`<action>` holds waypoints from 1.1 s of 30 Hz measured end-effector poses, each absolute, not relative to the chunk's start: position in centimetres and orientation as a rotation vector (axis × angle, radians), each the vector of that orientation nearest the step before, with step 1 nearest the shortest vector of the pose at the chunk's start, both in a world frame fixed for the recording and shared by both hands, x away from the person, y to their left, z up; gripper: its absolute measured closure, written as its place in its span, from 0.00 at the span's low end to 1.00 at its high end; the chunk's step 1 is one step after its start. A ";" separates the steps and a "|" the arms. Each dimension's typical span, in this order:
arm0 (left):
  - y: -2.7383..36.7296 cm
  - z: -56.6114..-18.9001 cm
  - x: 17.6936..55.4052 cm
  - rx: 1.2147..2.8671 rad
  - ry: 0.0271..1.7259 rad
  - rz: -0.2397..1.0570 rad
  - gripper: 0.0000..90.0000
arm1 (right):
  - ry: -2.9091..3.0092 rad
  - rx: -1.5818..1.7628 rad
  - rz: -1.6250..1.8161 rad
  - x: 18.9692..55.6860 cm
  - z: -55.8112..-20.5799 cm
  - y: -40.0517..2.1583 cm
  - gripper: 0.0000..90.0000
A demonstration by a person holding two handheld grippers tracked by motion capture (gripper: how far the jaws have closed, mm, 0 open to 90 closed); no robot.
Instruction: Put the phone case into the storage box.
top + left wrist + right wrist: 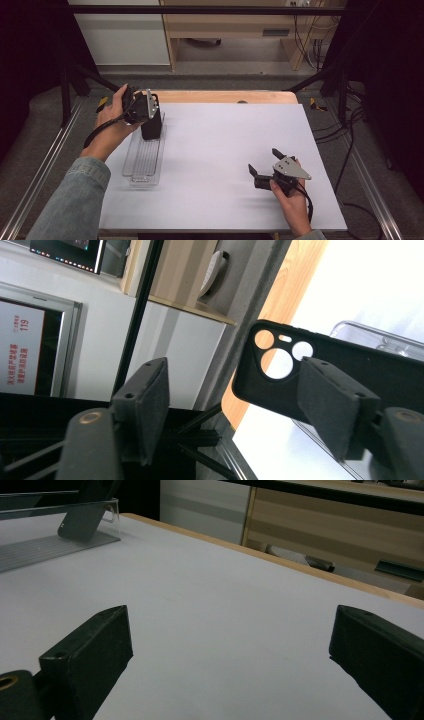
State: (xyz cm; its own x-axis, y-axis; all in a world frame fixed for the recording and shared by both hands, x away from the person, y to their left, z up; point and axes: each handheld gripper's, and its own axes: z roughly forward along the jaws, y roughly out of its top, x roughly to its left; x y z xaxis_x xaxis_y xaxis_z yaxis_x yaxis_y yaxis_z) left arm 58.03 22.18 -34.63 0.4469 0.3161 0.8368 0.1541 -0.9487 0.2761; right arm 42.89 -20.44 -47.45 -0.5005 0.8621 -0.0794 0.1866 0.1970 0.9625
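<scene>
- The left tongs [150,112] sit in the upper left of the high view, over the far end of a clear tray [145,160], held by the person's left hand [112,120].
- A black phone case [151,127] stands on end in that tray, directly under the left tongs, its top hidden behind them.
- In the left gripper view the phone case [360,375] fills the right half of the frame: matte black, rounded corners, with two large round cut-outs, one smaller round one and a small slot at its end.
- The right-hand jaw of the left tongs lies against the face of the case, while the other jaw stands well apart at lower left with open air between, so the tongs are spread and not clamped on it.
- The tray [380,337] shows behind the case as a clear plastic rim; its floor is ribbed in the high view.
- The right tongs [263,162] lie low in the lower right of the high view, in the right hand [292,202], jaws spread wide and holding nothing.
- In the right gripper view the tray [60,540] and the leaning case [82,520] sit far off at upper left.
- The table [230,150] has a smooth pale sheet over a wooden top.
</scene>
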 end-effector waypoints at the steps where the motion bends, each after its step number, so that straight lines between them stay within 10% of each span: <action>1: 22.1 -34.7 57.9 2.535 0.414 1.515 0.29 | 1.830 0.979 1.335 42.9 -47.5 -20.4 0.04; 33: 21.3 -35.9 55.6 2.447 0.515 1.423 0.12 | 1.832 0.977 1.328 42.9 -47.5 -20.3 0.04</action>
State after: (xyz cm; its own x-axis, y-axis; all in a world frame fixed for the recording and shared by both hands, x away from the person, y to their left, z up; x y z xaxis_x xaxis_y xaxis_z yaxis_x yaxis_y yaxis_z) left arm 55.61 21.26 -35.94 0.4563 0.4285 0.7798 0.1699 -0.9022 0.3964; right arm 42.89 -20.32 -47.52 -0.4999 0.8619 -0.0857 0.1868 0.2039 0.9610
